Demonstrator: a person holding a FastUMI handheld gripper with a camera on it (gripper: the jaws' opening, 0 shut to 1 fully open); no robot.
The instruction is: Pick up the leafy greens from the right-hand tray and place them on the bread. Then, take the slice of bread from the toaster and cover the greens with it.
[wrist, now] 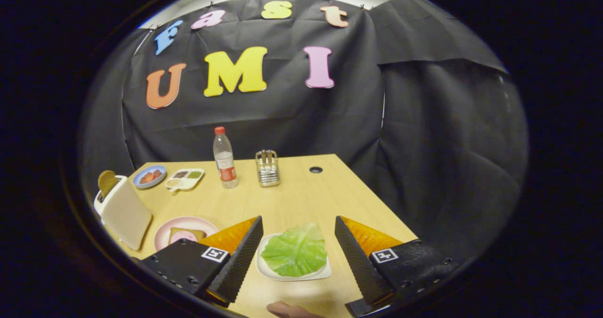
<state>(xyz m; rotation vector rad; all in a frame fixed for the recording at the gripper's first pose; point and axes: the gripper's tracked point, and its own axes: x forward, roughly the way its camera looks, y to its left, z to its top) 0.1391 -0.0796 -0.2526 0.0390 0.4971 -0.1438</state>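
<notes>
Gripper view, opening of the first step: I hold the hand-held gripper (297, 256) above the near part of the bench (301, 191), its fingers spread wide and grasping nothing. The leafy greens (295, 250), a single pale green leaf, lie on a small white tray (325, 274) that sits between the two fingers and slightly beyond their tips; neither finger touches the leaf or the tray. Beside the left finger stands a pink plate (162, 235) carrying a slice of bread (176, 232) with a pink round piece on top, partly hidden by that finger. Farther left is the white toaster (123, 212), with a second bread slice (107, 182) standing up out of its slot. Along the far side of the bench I see a blue dish (149, 176), a divided white dish (185, 178), a water bottle (224, 158) and a wire holder (267, 168), all well apart from the work area. A fingertip (287, 309) shows at the near edge, below the tray. I judge the task barely begun: the greens are not yet picked up. The next move calls for lowering the fingers to either side of the leaf and closing gently on a raised fold, since a thin leaf lying flat may slip or drag the light tray along
</notes>
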